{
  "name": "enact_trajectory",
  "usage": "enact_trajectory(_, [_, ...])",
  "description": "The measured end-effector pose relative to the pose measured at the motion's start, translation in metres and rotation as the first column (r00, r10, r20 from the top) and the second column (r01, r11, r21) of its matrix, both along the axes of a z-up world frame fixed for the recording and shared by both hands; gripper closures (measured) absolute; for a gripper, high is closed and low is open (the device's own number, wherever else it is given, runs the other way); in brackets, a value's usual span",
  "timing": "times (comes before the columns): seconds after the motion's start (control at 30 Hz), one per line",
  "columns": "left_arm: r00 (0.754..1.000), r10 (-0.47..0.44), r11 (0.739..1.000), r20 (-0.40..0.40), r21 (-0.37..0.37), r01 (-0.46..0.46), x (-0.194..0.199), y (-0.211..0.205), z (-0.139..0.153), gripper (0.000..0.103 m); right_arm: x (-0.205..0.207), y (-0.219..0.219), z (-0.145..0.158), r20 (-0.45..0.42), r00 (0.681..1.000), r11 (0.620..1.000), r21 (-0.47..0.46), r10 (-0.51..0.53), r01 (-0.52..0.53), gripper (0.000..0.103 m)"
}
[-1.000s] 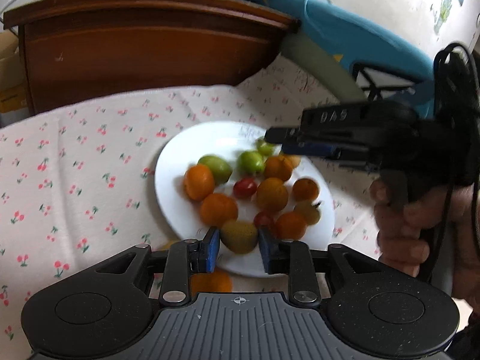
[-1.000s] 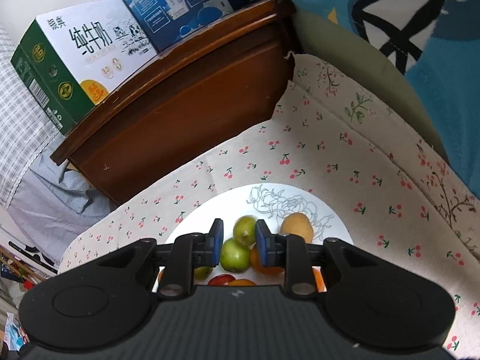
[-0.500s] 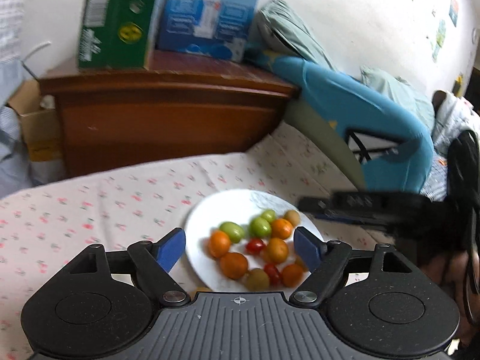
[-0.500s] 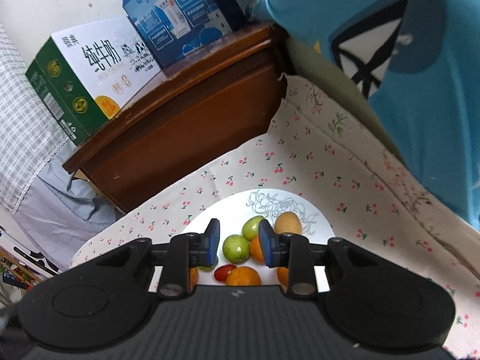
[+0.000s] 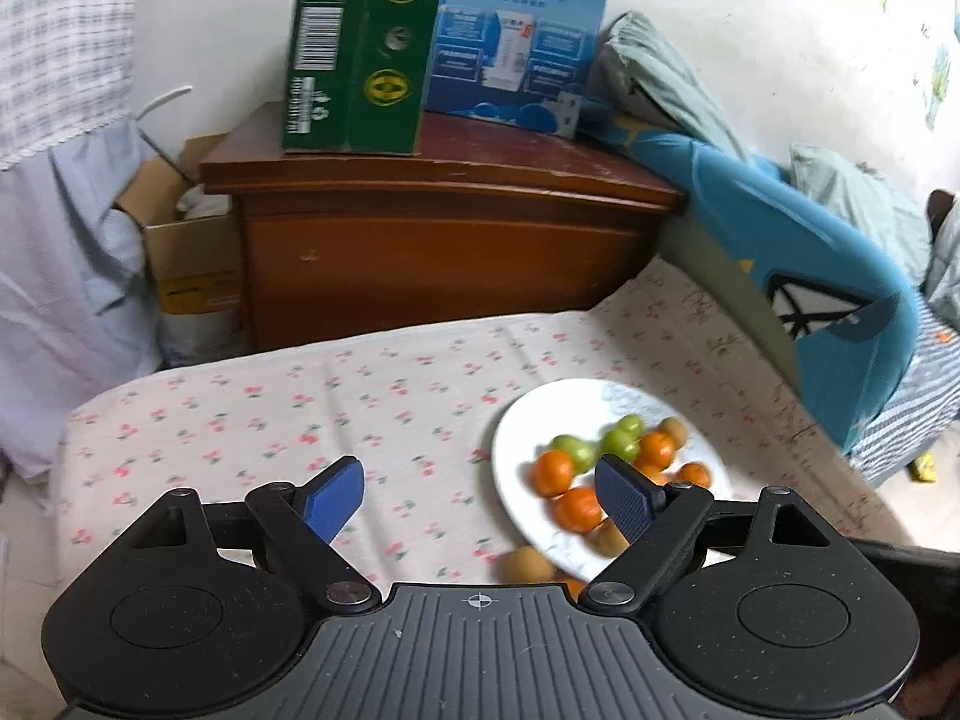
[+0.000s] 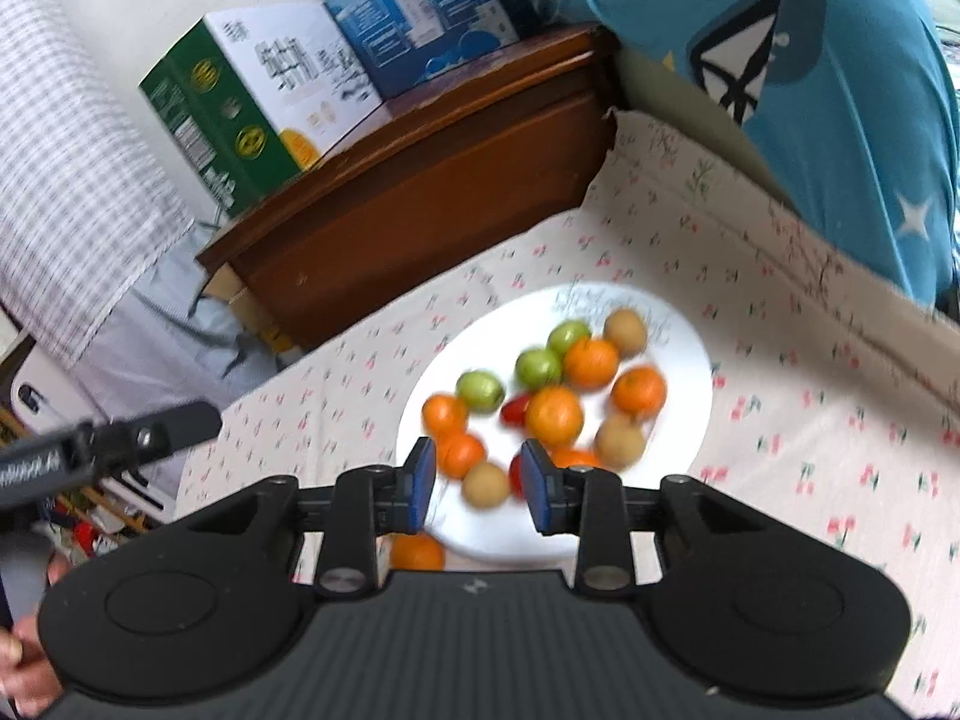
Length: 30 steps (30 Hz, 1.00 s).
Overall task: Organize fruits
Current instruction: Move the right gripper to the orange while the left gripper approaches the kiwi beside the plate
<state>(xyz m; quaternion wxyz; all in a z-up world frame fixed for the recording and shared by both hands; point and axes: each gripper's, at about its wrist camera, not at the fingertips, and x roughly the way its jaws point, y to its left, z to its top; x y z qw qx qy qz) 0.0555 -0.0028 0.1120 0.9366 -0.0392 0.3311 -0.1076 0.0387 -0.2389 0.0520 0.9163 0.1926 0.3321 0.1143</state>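
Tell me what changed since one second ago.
The left gripper let go of the brownish-green fruit, opened wide and pulled back from the round white plate. The right gripper has opened a little, holding nothing, and retreated. The fruits remain on the plate.

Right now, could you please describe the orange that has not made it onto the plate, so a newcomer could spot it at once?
Find the white plate of fruit on the cherry-print cloth. Just off its near rim, on the cloth beside the right gripper's left finger, lies the stray orange. The other oranges in this view all sit on the plate.
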Motion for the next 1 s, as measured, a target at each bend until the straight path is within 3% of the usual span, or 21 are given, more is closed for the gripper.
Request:
enact_trajectory(0.37, [0.994,0.081,0.995,-0.076,0.061,-0.076,0.007,0.010,-0.024,0.017,-0.006,0.051,-0.041,-0.079,0.986,0.987,-0.057,0.145,-0.150,0.070])
enact_trajectory(0.6, [0.990,0.101,0.993,-0.097,0.063,-0.096,0.011,0.012,-0.035,0.017,0.006,0.062,-0.054,-0.092,0.987,0.987,-0.079,0.134,-0.141,0.070])
enact_trajectory(1.0, [0.991,0.079,0.989,-0.104,0.132,-0.065,0.016,0.000,-0.052,0.017,0.013,0.075,-0.059,-0.046,0.992,0.979,-0.159,0.120,-0.126,0.073])
